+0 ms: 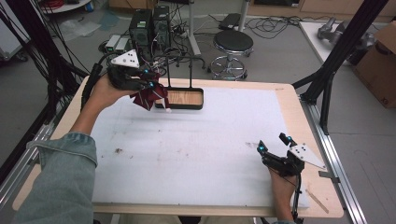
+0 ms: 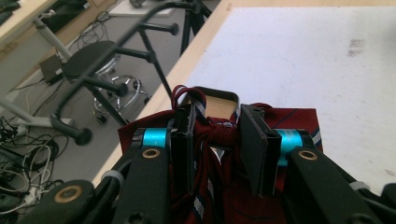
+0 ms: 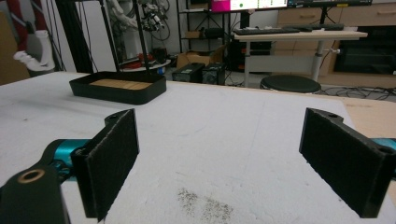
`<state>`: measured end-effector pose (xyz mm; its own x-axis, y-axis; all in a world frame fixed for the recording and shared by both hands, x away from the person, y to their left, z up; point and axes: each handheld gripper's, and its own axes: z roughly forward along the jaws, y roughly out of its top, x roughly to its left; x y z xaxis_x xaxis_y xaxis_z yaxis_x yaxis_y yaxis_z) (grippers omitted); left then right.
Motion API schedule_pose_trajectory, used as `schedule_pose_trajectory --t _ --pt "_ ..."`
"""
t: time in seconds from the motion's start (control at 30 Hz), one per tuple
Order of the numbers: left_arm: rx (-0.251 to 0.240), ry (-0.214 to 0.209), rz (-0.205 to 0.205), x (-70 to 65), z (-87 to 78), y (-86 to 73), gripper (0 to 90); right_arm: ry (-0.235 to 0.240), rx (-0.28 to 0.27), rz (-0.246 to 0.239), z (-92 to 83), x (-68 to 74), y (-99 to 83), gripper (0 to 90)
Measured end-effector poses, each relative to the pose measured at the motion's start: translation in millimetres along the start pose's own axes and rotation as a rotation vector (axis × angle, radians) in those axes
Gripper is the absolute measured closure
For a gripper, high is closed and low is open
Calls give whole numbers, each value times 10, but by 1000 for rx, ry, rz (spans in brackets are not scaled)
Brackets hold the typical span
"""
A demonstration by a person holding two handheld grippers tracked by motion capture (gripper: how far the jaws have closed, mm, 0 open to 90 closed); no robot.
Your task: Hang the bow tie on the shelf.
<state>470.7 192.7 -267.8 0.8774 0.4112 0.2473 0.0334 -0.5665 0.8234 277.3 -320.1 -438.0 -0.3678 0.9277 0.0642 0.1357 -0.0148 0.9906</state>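
High view: left tongs [image 1: 150,79] hold tie [image 1: 150,95] beside black tray [image 1: 184,99].

Dark red striped cloth [image 2: 243,186] bunched between the left gripper [image 2: 215,140] jaws; its lower part runs off the bottom edge of the left gripper view, full shape unclear. Cloth hides the near-left corner of the black tray [image 1: 196,105] at the table's far edge. Small white bit hanging below the cloth [image 1: 168,111]: too small to identify.
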Motion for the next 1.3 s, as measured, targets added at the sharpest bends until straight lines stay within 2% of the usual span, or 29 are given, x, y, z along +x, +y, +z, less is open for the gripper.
schedule_pose_trajectory --t 0.27,0.33,0.4,0.57,0.67,0.77,0.9,0.97,1.1,1.3 --pt "11 24 -17 221 67 72 666 7 -1 5 2 -12 -1 111" --pt "25 38 1 243 82 82 665 8 1 8 1 -12 -1 111" --pt "18 30 -5 278 67 92 665 7 2 9 -1 -11 -2 111" --pt "21 40 -3 379 72 150 665 6 6 19 -1 -18 -3 111" --pt "4 36 5 427 88 214 665 4 6 19 -4 -20 -4 111" --pt "31 41 27 475 135 279 665 5 6 15 0 -18 -4 111" --pt "59 52 18 578 205 318 664 5 7 16 -1 -17 -5 111" --pt "69 60 6 632 243 298 664 6 8 13 -1 -13 -4 111" --pt "122 85 -11 711 285 197 664 2 10 7 -1 -2 -3 111" --pt "138 111 -36 735 178 43 664 3 6 3 5 -3 -4 111"
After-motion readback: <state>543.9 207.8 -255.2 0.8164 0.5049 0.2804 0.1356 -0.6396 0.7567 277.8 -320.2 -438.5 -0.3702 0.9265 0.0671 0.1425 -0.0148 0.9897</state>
